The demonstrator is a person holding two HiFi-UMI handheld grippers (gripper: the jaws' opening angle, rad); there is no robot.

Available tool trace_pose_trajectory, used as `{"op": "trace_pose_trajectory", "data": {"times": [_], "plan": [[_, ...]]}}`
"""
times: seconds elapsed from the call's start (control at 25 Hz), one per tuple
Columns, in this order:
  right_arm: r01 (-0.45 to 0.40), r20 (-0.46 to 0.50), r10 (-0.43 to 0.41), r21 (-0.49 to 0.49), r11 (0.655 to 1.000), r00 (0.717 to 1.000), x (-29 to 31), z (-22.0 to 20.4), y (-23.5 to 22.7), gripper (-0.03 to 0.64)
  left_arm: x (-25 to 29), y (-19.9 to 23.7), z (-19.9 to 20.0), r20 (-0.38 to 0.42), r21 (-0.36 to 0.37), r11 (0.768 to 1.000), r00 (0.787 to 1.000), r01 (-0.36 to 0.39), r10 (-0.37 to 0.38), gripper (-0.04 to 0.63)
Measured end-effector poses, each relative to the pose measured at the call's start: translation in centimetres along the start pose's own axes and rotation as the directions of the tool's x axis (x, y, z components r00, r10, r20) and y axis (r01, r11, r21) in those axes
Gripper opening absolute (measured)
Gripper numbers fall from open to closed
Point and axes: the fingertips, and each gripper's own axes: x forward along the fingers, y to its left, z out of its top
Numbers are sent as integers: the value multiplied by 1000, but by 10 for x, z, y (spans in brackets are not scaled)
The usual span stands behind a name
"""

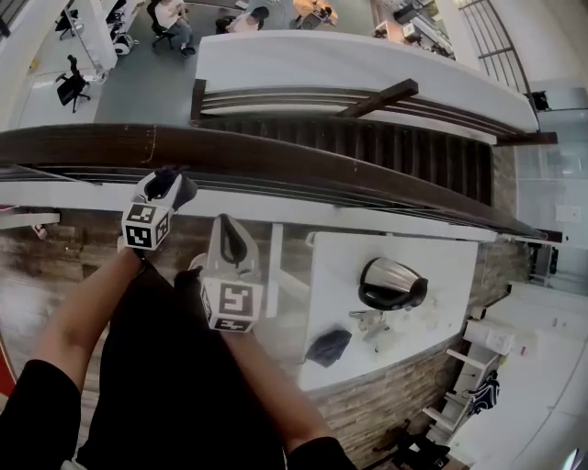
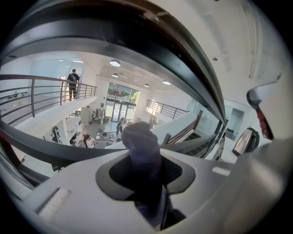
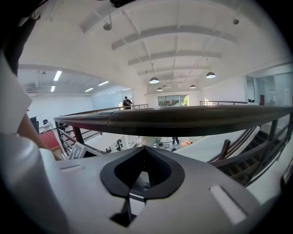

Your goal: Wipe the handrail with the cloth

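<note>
The dark wooden handrail (image 1: 303,156) runs across the head view from left to far right. My left gripper (image 1: 168,186) is just below its left part, shut on a bluish-grey cloth (image 1: 159,184). In the left gripper view the cloth (image 2: 141,151) bulges out between the jaws of the left gripper (image 2: 145,170), with the handrail (image 2: 137,50) arching close above it. My right gripper (image 1: 231,235) is lower and to the right, short of the rail, shut with nothing in it. In the right gripper view the handrail (image 3: 183,119) crosses just above the right gripper (image 3: 143,173).
Thin metal bars (image 1: 303,188) and a white ledge run under the rail. Beyond it a staircase (image 1: 386,142) drops to a lower floor with desks and seated people (image 1: 175,18). At my right a white table (image 1: 441,257) carries a shiny helmet-like object (image 1: 392,283) and a dark cloth (image 1: 328,347).
</note>
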Motion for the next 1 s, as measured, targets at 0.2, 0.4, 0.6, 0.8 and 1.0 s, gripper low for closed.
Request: {"op": "trace_pose_trajectory", "data": {"times": [0.2,0.4,0.6,0.8,1.0], "plan": [[-88,-18,88,-3,996,996,28,-8,39,2,-40,49,-7,1,2,996,996,-90,90,112],[-201,-41,199,-46,979,979,56,-5,96,2,-87,122,-10,-1,-19,979,979,-203,203,112],[-271,-76,265,-80,959,961,81,-4,143,2,-115,179,-30,-43,-70,963,966,-259,256,113],[-308,-113,297,-101,946,948,95,-3,186,3,-129,219,-59,-116,-84,958,958,-273,262,112],[-292,-125,277,-125,948,953,113,0,210,2,-133,247,-85,-189,-61,970,957,-234,219,112]]}}
